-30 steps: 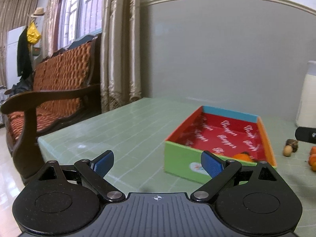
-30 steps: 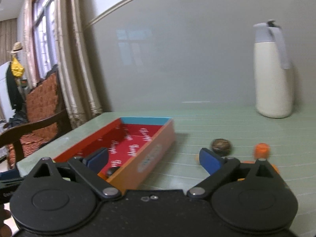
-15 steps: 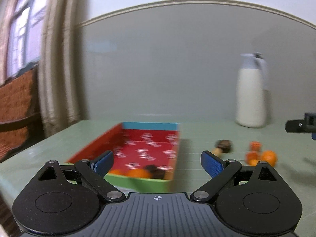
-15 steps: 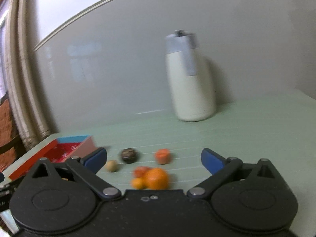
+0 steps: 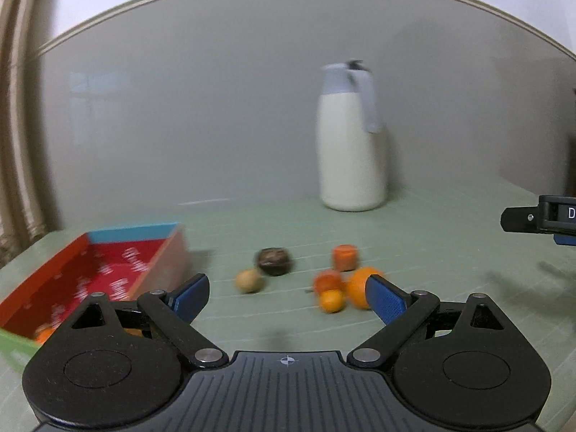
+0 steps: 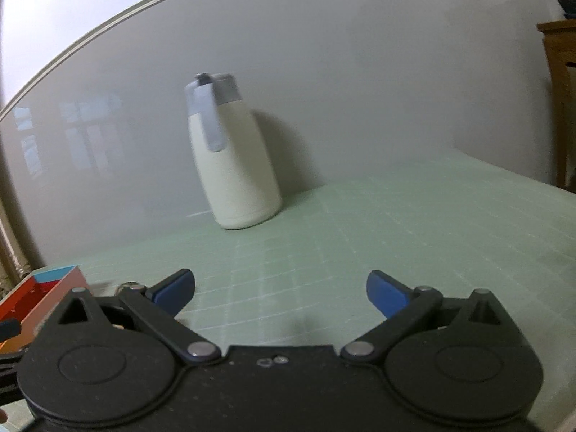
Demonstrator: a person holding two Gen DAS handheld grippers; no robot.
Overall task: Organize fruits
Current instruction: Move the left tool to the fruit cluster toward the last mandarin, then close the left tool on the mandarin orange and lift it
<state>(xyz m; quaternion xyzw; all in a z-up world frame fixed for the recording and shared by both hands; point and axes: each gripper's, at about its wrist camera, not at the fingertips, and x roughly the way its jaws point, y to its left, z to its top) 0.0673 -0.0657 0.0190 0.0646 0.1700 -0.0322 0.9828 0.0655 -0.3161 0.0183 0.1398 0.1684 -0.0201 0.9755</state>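
In the left wrist view, the box [image 5: 93, 273] with its red patterned lining sat at the lower left of the frame on the green table [image 5: 432, 237], with some orange fruit just visible at its near end. Right of it, in the lower middle, a small tan fruit [image 5: 247, 280] lay just beside a dark brown wrinkled one [image 5: 274, 261]. Further right was a cluster of orange fruits [image 5: 342, 284], blurred, some touching each other. They looked small, round and light, likely to roll if nudged; the orange ones probably had soft skins that a hard squeeze could bruise, so I would take each across its widest part. A white jug [image 5: 351, 151] stood behind, upper middle.

The left gripper [image 5: 288, 293] had its jaws wide apart and closing slightly, with nothing between the pads; the right-hand pad overlapped the biggest orange fruit in the picture, but contact could not be told. In the right wrist view, the right gripper [image 6: 280, 289] also stood wide open over bare table, holding nothing
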